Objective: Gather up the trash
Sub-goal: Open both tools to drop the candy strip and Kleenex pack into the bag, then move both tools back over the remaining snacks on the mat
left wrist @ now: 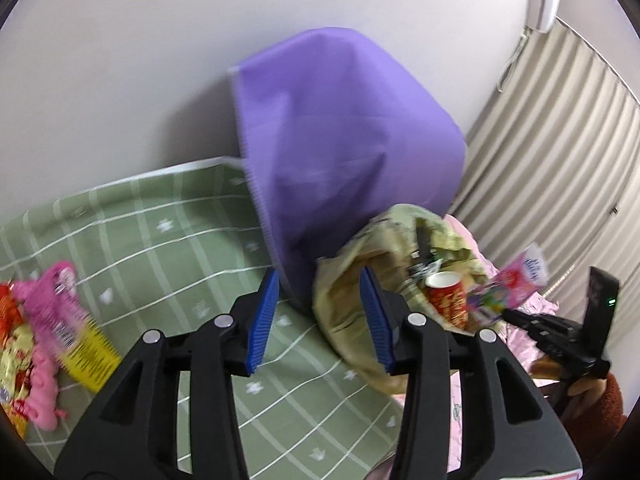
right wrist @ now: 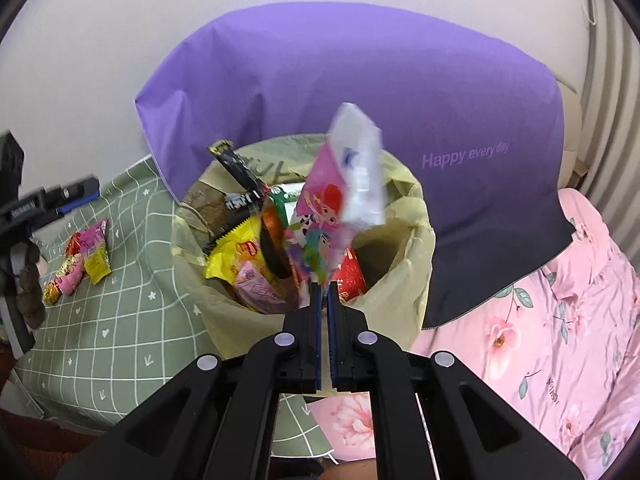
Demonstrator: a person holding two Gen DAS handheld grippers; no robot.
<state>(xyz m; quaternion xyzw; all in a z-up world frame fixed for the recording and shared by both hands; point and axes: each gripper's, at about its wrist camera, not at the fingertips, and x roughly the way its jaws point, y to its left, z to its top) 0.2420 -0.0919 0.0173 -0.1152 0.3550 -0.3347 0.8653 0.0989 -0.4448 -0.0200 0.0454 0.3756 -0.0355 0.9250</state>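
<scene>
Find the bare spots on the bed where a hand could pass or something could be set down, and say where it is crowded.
Free: the green sheet between the wrappers and the bag, and the pink quilt right of the bag. Crowded: the bag's mouth, full of trash, and the wrapper pile.

L gripper jaws apart, empty; R gripper clamped on wrapper.
</scene>
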